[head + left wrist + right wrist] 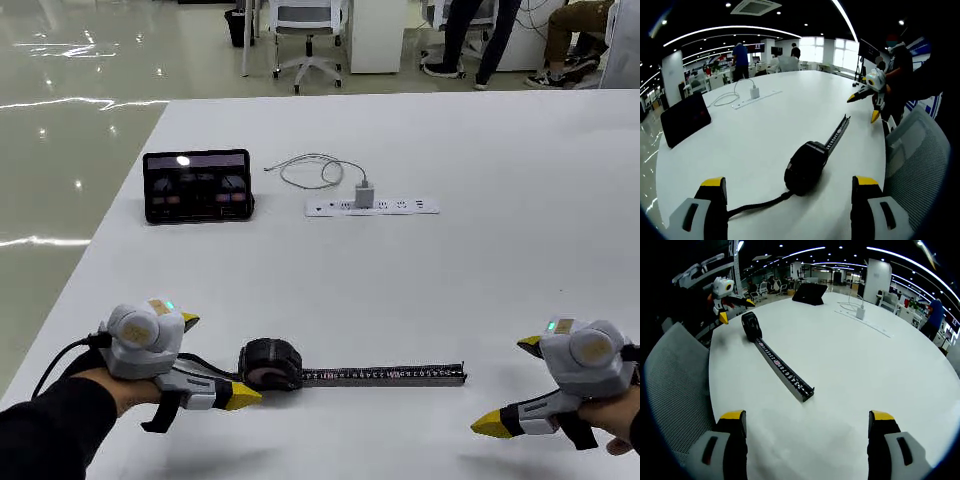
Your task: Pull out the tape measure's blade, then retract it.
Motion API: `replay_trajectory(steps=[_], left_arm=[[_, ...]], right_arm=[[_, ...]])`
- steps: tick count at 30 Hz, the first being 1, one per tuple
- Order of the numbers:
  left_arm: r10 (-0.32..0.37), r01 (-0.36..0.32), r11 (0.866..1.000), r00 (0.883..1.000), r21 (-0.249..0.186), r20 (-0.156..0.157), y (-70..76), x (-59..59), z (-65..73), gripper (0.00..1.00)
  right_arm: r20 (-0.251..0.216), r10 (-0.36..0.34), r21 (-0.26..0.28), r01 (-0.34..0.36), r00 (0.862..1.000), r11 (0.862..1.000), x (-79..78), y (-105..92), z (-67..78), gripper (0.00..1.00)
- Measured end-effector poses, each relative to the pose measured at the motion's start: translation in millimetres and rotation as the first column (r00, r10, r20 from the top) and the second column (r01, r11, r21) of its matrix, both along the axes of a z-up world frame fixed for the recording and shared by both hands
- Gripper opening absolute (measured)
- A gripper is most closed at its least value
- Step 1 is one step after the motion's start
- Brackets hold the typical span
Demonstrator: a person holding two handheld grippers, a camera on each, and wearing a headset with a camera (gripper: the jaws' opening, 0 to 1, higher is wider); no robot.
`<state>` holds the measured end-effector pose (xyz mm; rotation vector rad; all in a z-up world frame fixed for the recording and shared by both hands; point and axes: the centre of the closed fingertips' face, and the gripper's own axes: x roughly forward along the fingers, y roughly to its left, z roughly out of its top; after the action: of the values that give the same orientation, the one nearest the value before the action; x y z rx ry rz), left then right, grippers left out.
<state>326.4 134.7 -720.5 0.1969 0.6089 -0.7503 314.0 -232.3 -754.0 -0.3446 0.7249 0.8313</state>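
**Workbench with tape measure, blade out.** The tape measure [270, 363], a dark rounded case, lies near the front edge of the white worktop [480, 270]. Its blade [385, 376] is drawn out of the case and lies flat along the surface, with the printed scale facing up (the numerals are legible in the right gripper view).

The left gripper [218, 358] has its yellow-tipped jaws spread wide and grasps nothing. In the left gripper view the case sits just ahead of the jaws, between their lines and clear of both. A dark strap [757, 204] trails from the case back toward this gripper.

The right gripper [509, 384] is likewise spread wide and holds nothing. It is near the blade's free end [807, 392] but apart from it.

Farther back stand a dark tablet [197, 186], propped upright, and a white power strip [372, 206]. The strip carries a plugged-in charger [364, 193] with a looped cable [310, 172].
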Motion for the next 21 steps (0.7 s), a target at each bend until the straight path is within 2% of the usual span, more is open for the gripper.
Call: replay_trajectory(steps=[1,3,5,6,7,8,9,12,14,16,18,19,21], left_arm=[[0.029,-0.029,0.999,1.0,-0.027,-0.008,2.6,-3.8,0.8,1.0],[0.045,-0.045,0.999,0.999,-0.015,0.003,10.8,-10.2,-1.2,1.0],[0.107,-0.107,0.994,0.994,-0.016,0.018,20.6,-11.4,-0.1,1.0],[0.095,-0.094,0.993,0.995,-0.07,0.005,17.9,-19.7,4.7,1.0],[0.101,-0.097,0.991,0.994,-0.093,0.034,18.6,-19.3,9.5,1.0],[0.117,-0.113,0.991,0.992,-0.074,0.047,24.6,-20.8,9.6,1.0],[0.121,-0.119,0.992,0.992,-0.039,0.039,31.0,-27.5,7.2,1.0],[0.137,-0.133,0.989,0.989,-0.059,0.053,35.8,-35.6,12.1,1.0],[0.135,-0.133,0.991,0.988,-0.025,0.082,41.9,-41.6,16.3,1.0],[0.146,-0.145,0.989,0.986,-0.02,0.082,44.9,-48.4,18.5,1.0],[0.163,-0.163,0.987,0.985,-0.013,0.062,48.1,-53.9,17.2,1.0],[0.173,-0.172,0.985,0.983,-0.018,0.059,49.5,-57.2,17.8,1.0],[0.181,-0.181,0.983,0.981,-0.008,0.066,51.9,-63.5,17.1,1.0]], right_arm=[[0.013,0.001,0.001,-0.001,1.0,1.0,-3.8,-1.2,0.9,0.99],[0.032,-0.013,-0.001,0.013,0.999,1.0,-9.7,-4.8,2.8,1.0],[0.018,-0.03,0.016,0.03,0.999,0.999,-15.6,-6.9,3.2,1.0],[0.014,-0.032,0.011,0.032,0.999,0.999,-19.2,-9.2,2.9,1.0],[0.016,-0.033,0.009,0.033,0.999,0.999,-21.5,-10.4,3.4,1.0],[0.019,-0.034,0.011,0.034,0.999,0.999,-23.2,-11.8,4.3,1.0],[0.026,-0.039,0.02,0.038,0.999,0.999,-26.2,-12.8,6.8,1.0],[0.04,-0.044,0.022,0.043,0.998,0.999,-33.8,-16.0,9.5,1.0],[0.05,-0.037,0.016,0.036,0.998,0.999,-39.2,-19.4,9.5,1.0],[0.067,-0.042,0.019,0.041,0.997,0.999,-42.1,-24.1,12.8,1.0],[0.08,-0.047,0.021,0.045,0.996,0.999,-45.8,-27.1,15.9,1.0],[0.104,-0.05,0.019,0.048,0.993,0.999,-47.2,-29.8,18.6,1.0],[0.105,-0.055,0.022,0.053,0.993,0.998,-53.8,-32.9,20.0,1.0]])
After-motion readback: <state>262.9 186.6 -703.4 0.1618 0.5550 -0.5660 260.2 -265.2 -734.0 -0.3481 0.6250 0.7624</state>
